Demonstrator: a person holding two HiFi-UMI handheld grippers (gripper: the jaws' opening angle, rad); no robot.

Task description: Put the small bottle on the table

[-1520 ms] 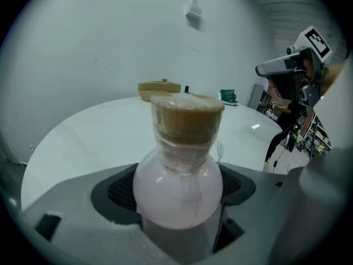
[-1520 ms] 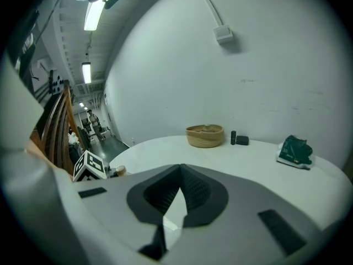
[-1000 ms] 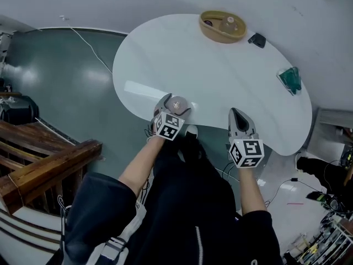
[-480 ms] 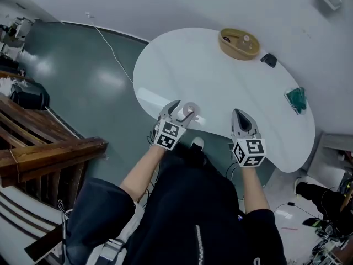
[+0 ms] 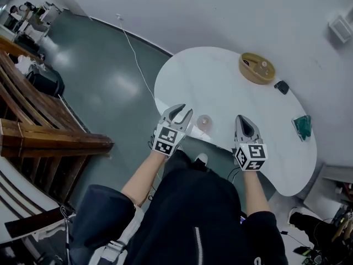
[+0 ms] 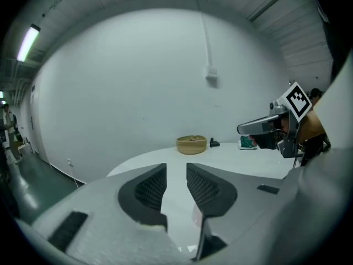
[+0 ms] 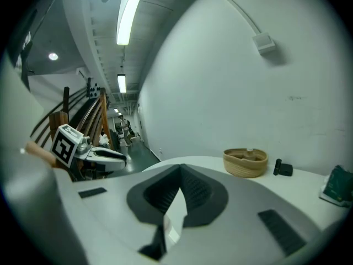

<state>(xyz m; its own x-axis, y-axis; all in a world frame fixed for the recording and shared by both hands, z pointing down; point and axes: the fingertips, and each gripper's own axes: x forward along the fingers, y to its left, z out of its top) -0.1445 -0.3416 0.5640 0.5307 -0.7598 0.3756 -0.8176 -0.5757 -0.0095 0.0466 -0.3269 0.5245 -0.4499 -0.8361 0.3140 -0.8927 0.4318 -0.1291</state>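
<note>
The small bottle (image 5: 204, 120), pale with a round cap, stands upright on the white table (image 5: 220, 84) near its front edge. My left gripper (image 5: 182, 112) hovers just to the left of it, clear of it. Its jaws are closing, a narrow gap still shows, and nothing lies between them (image 6: 175, 170). To the right of the bottle, over the table's edge, my right gripper (image 5: 244, 125) is shut and empty, its jaws meeting at the tip (image 7: 179, 173). A pale blur low by the left gripper's right jaw may be the bottle.
A woven basket (image 5: 257, 68) holding another bottle sits at the table's far side, with a small black object (image 5: 282, 86) beside it. A green item (image 5: 303, 127) lies at the right edge. Wooden railings (image 5: 49, 137) stand left; a cable (image 5: 135, 54) crosses the floor.
The left gripper's jaws held the bottle between them a second ago. They have since drawn off to its left and narrowed. The bottle stands free. The head view has swung left.
</note>
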